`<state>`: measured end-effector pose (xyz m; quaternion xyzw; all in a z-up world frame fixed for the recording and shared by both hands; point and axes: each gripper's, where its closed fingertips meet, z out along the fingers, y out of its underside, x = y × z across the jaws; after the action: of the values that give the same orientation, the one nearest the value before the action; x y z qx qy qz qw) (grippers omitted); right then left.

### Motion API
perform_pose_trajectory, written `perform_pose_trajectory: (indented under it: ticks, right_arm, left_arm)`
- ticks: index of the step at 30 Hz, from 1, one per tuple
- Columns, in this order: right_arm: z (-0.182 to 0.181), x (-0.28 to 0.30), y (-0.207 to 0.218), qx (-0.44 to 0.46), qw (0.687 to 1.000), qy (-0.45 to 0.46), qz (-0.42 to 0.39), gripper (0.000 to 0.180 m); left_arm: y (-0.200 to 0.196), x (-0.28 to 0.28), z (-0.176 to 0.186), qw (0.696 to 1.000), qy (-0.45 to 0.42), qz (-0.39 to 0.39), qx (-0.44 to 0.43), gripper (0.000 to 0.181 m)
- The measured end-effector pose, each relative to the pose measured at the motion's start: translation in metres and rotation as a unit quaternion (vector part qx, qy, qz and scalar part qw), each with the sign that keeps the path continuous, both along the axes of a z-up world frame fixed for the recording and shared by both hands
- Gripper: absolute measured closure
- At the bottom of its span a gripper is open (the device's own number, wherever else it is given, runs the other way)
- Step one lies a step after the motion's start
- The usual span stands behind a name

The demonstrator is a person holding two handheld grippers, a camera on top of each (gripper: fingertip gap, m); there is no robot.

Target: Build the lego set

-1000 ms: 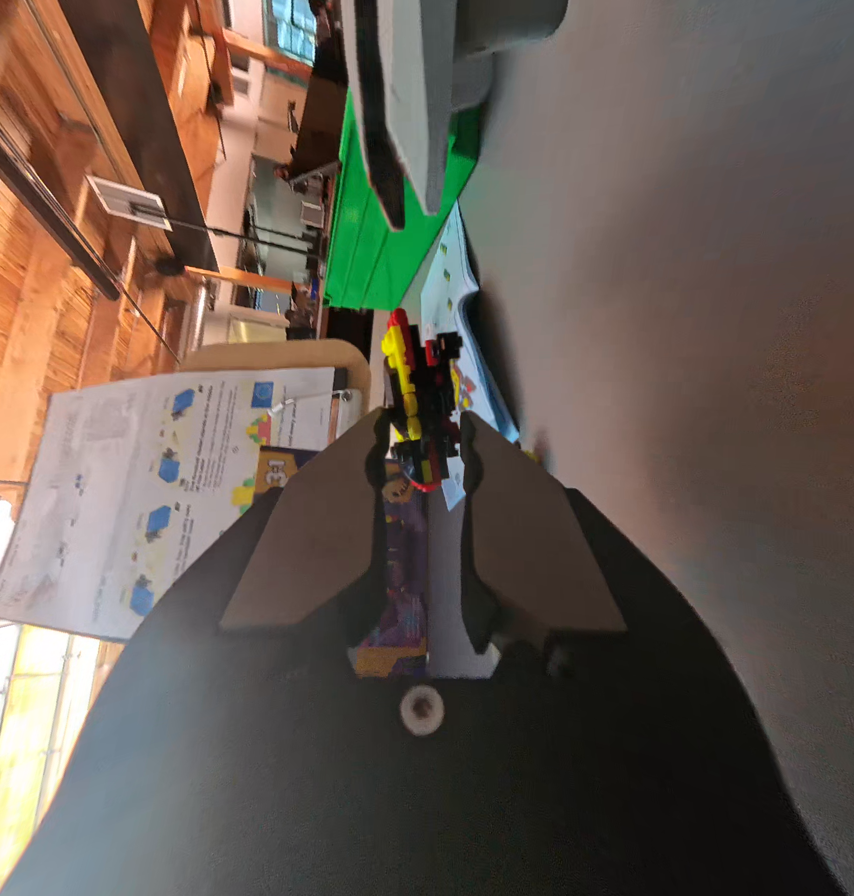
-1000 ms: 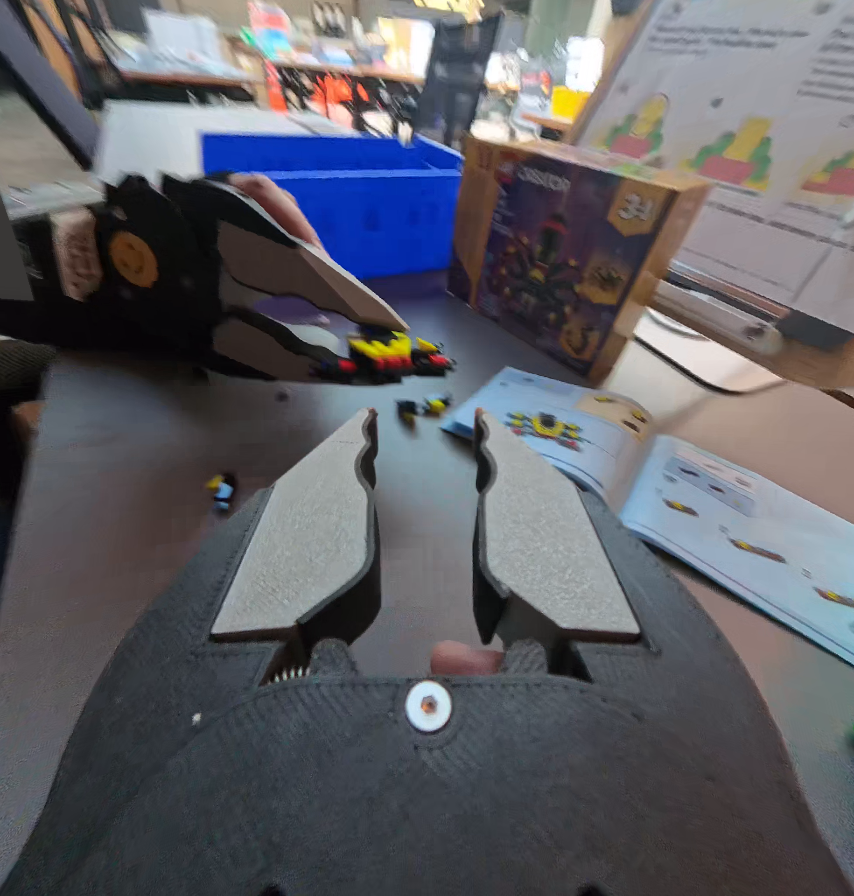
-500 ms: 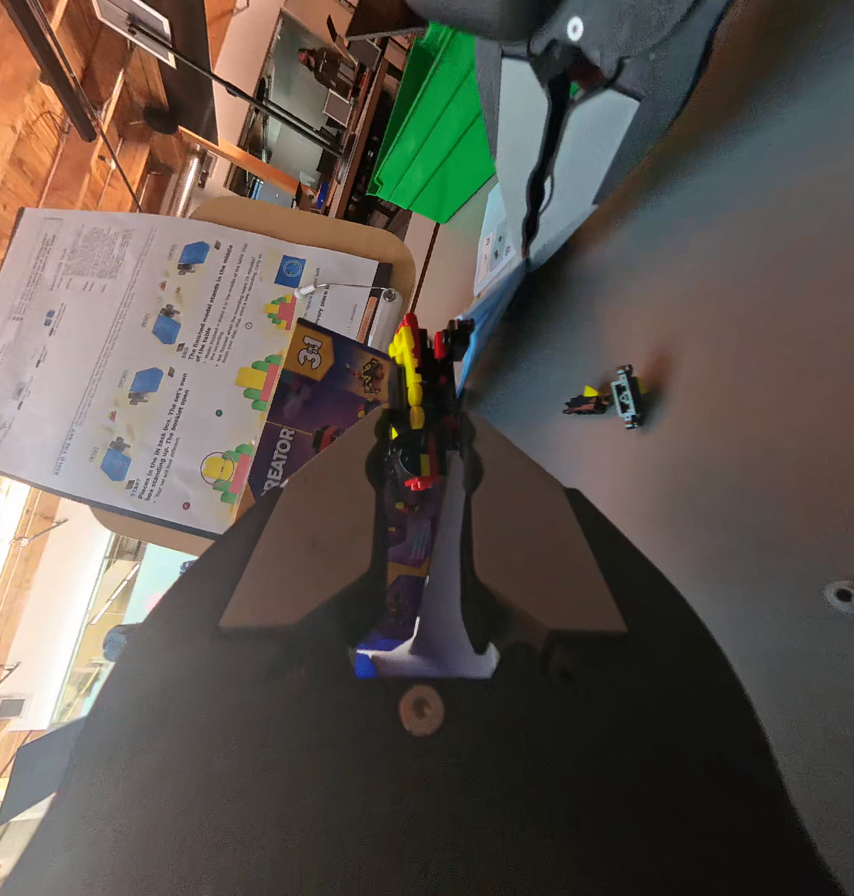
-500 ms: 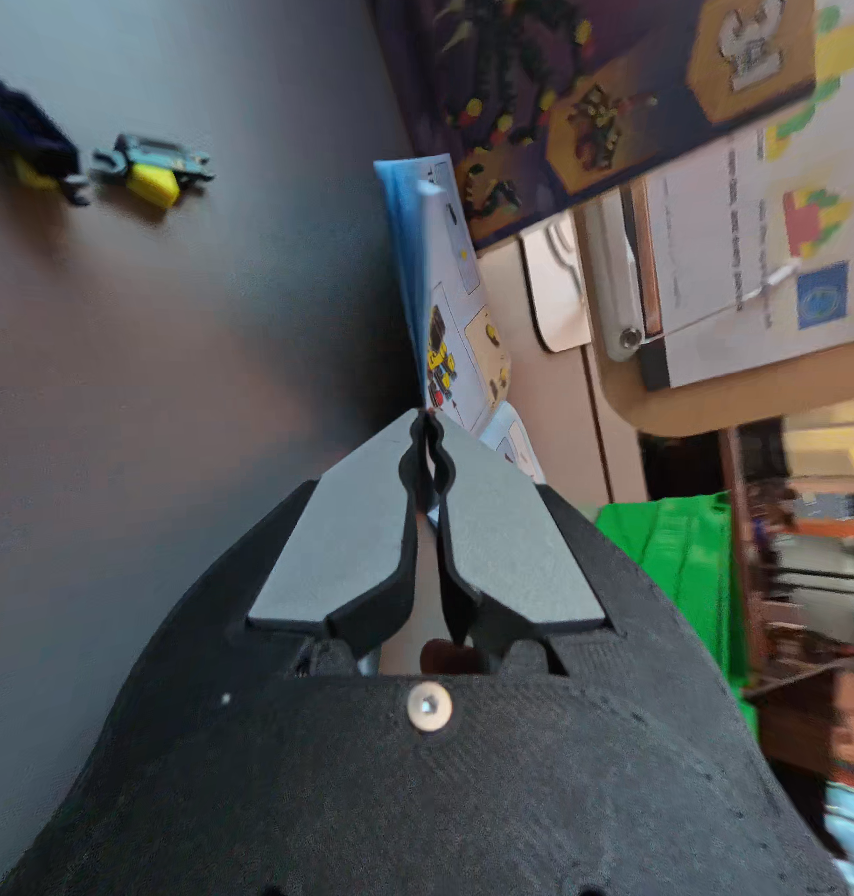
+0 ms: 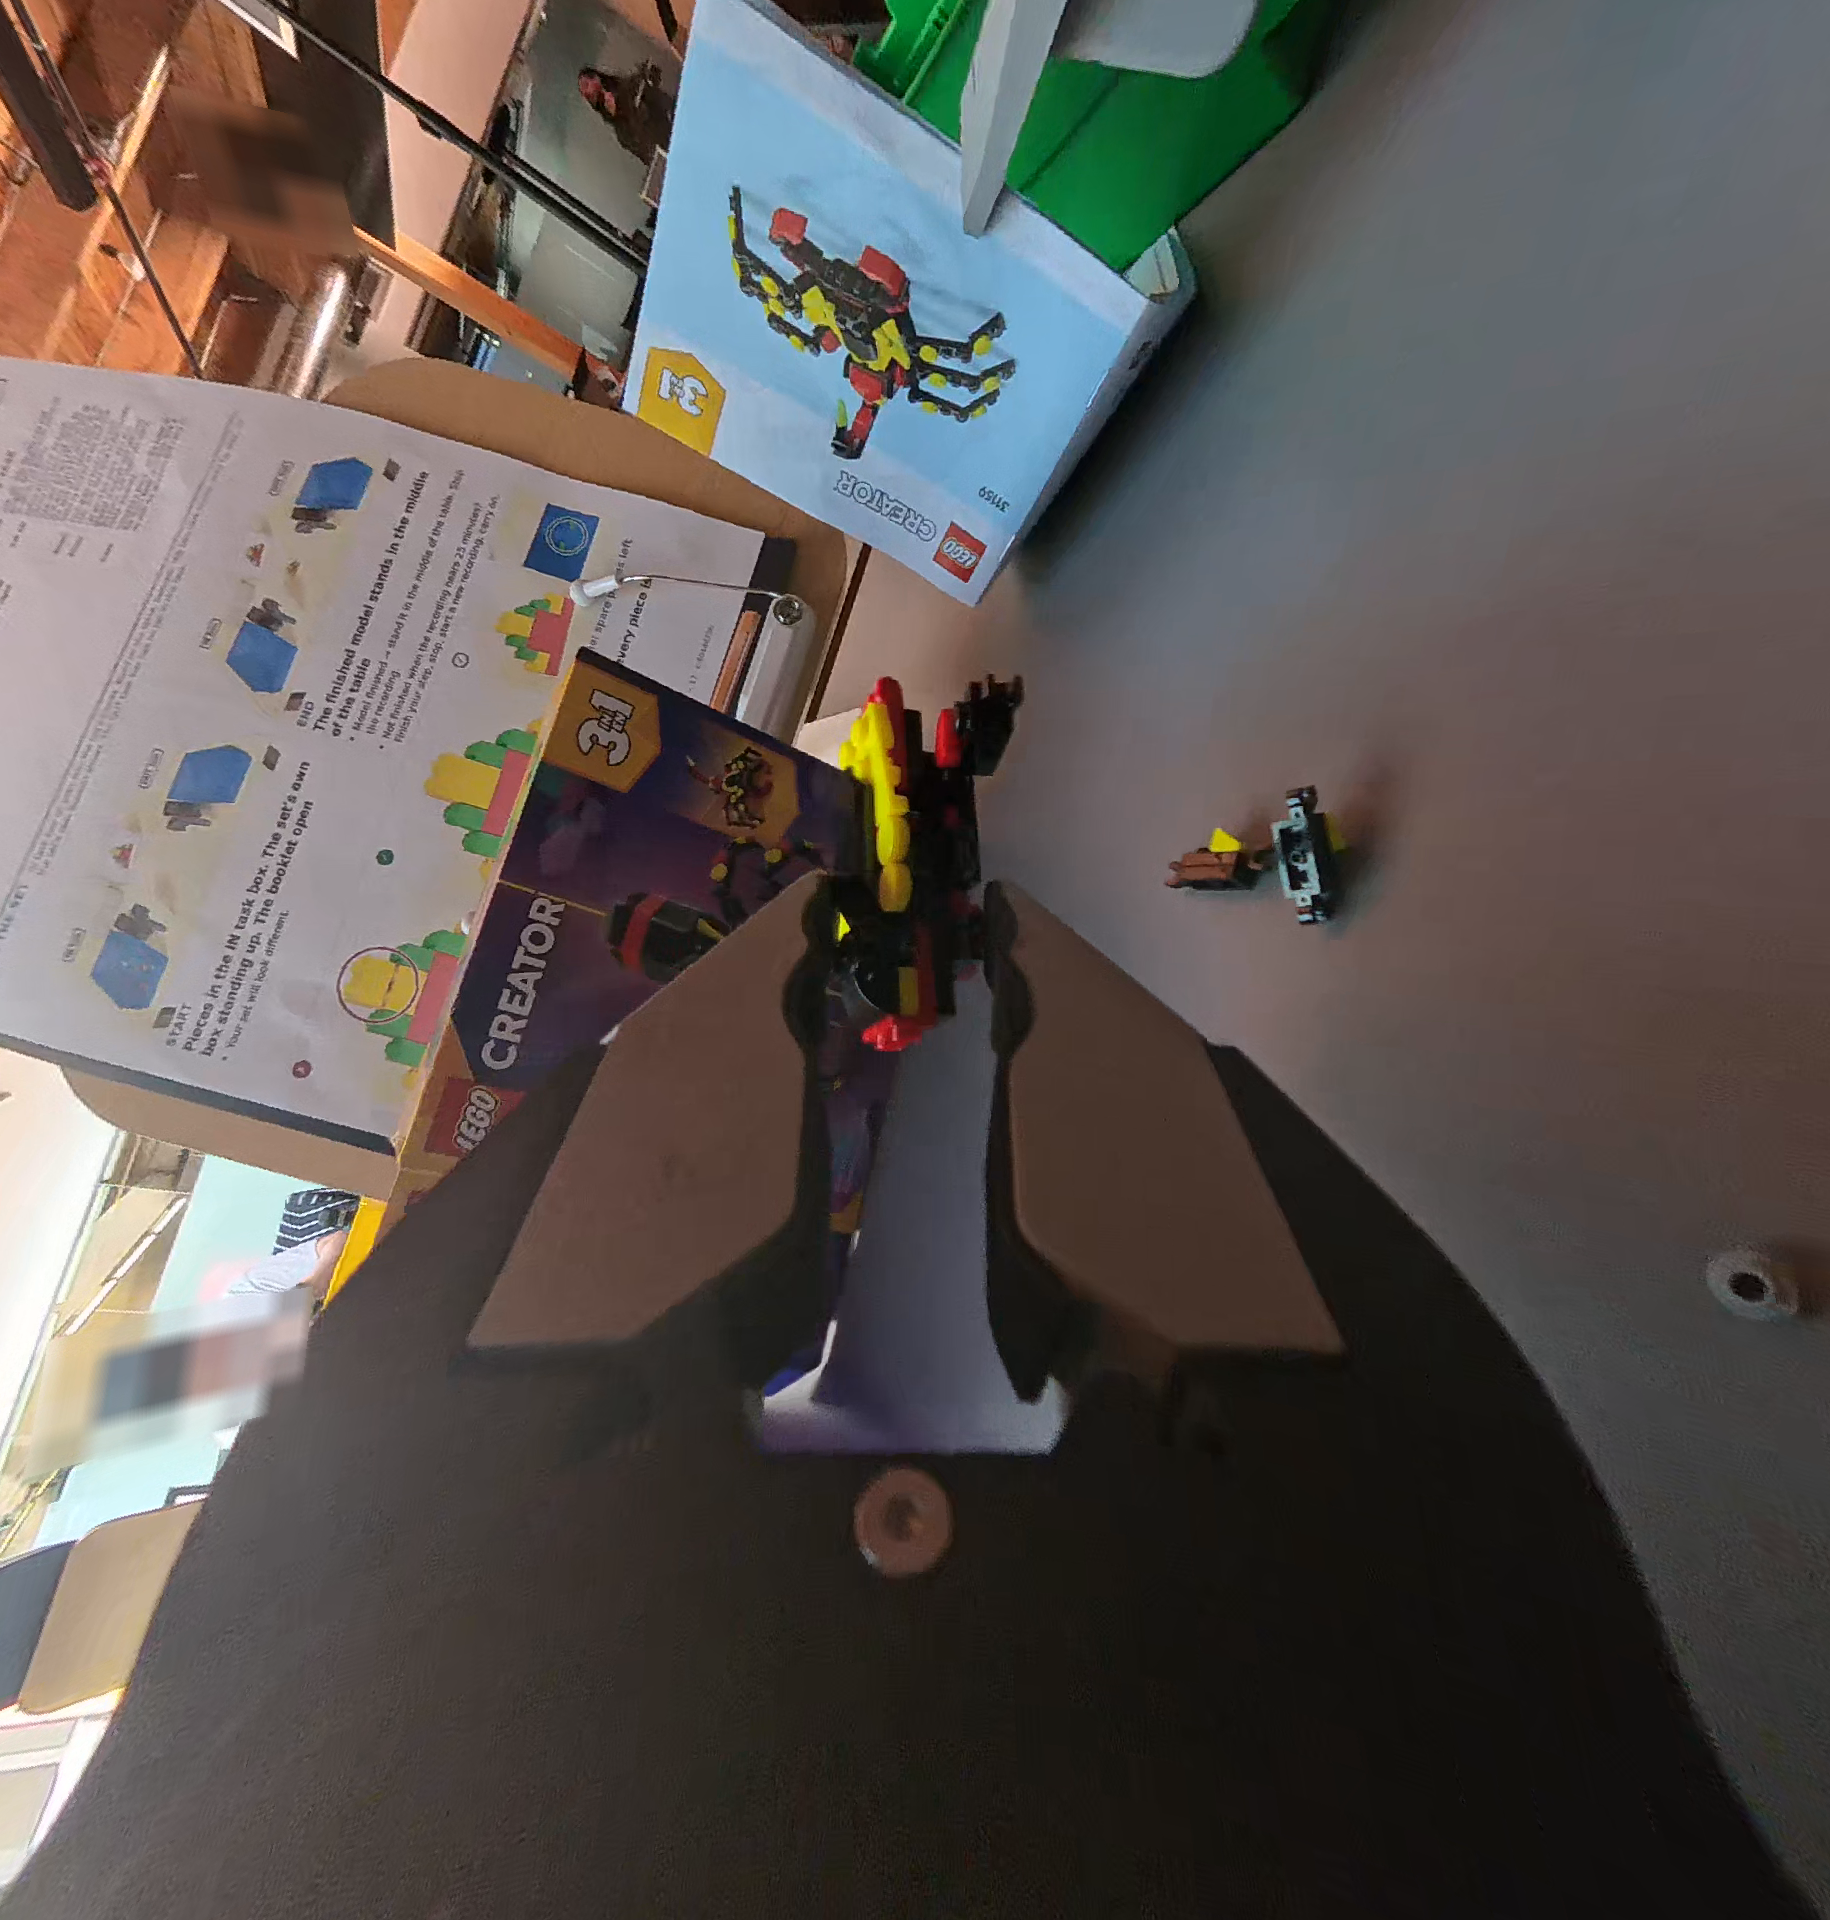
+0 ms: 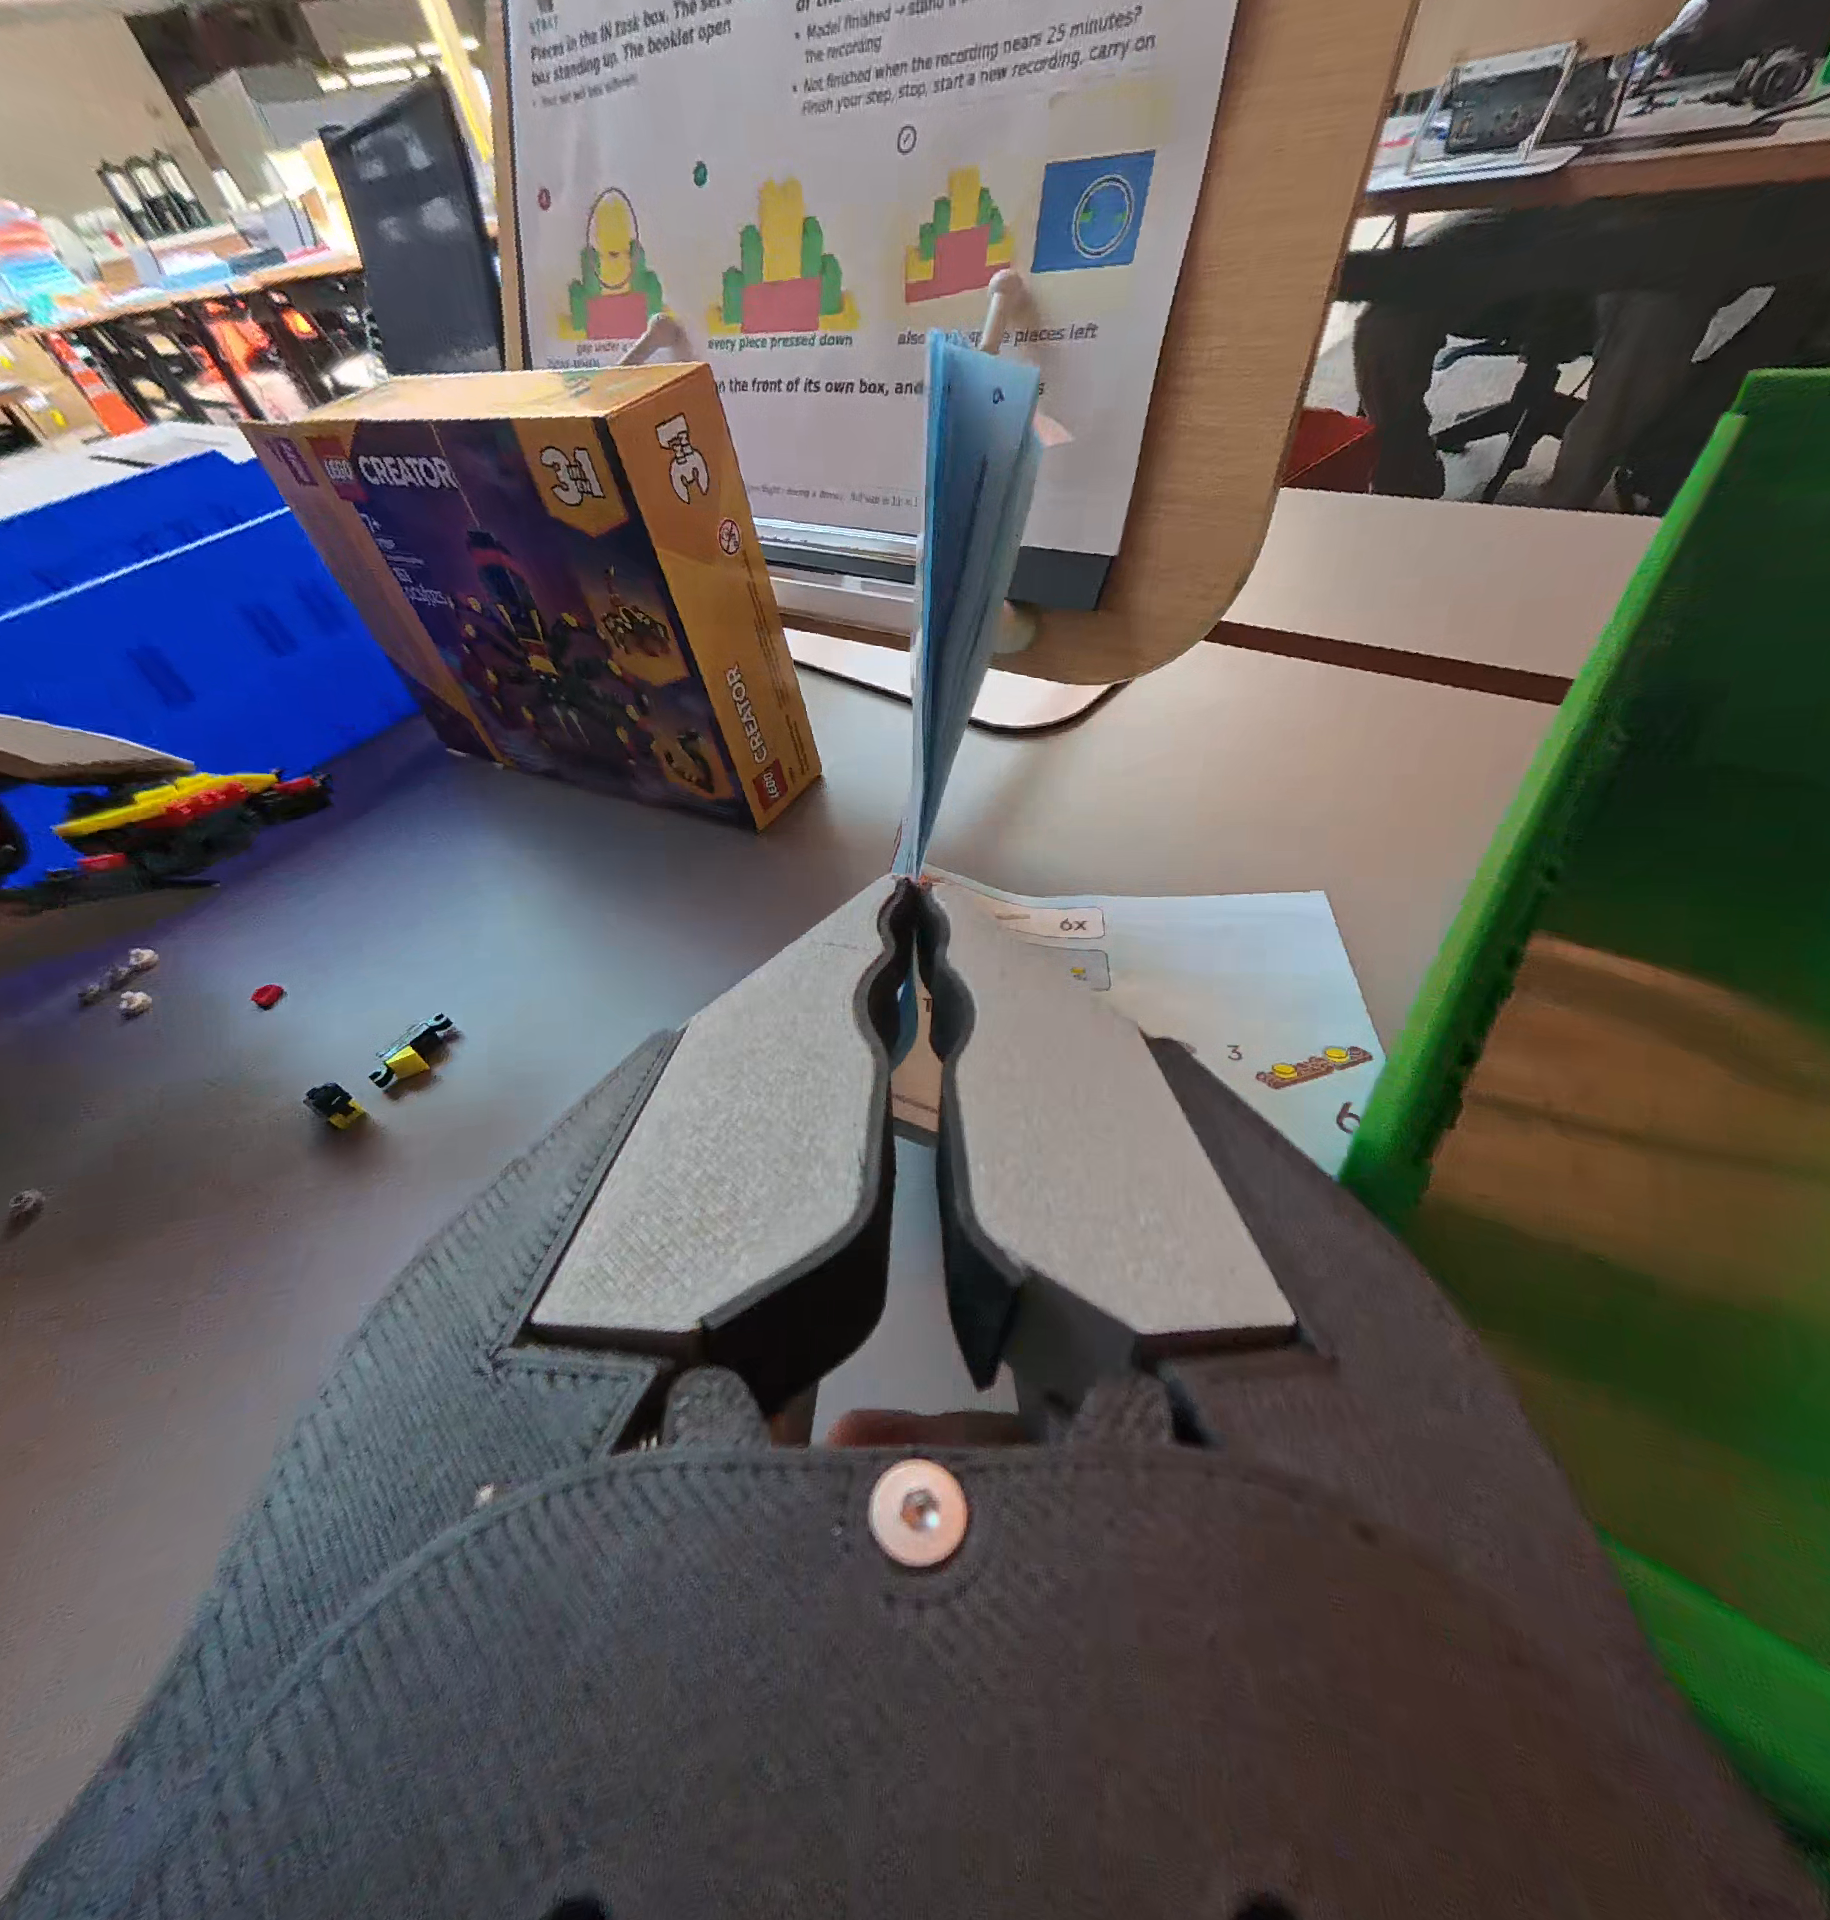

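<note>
The right gripper [image 6: 913, 914] had a black plastic body with a fine ribbed texture; its fingers [image 6: 745, 1164] were faced with a grey, rough, cloth-like material, and a shiny metal screw [image 6: 917, 1512] sat behind them. Between its tips was the booklet [image 6: 968, 582], thin blue paper with a light gloss. To its left stood a glossy cardboard box [image 6: 578, 582]. The model [image 5: 906, 862] in the left gripper [image 5: 900, 914] was shiny plastic. The table [image 6: 537, 935] looked matt and smooth.

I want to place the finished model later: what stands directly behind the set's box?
Behind the box stands a wooden stand holding a printed instruction sheet; the box covers the sheet's lower left corner.
</note>
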<state>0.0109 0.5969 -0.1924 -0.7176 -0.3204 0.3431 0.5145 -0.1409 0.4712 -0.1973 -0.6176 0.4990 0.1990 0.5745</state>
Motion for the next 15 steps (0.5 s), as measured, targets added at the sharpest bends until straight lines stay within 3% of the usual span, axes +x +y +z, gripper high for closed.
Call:
perform_pose_trajectory:
  ticks: [15]
  right_arm:
    - [-0.0059,0.0002,0.0013,0.007,1.0,-0.015,0.004,0.18]
  left_arm:
    - [-0.0017,0.0026,0.0017,1.0,-0.004,-0.007,0.0,0.155]
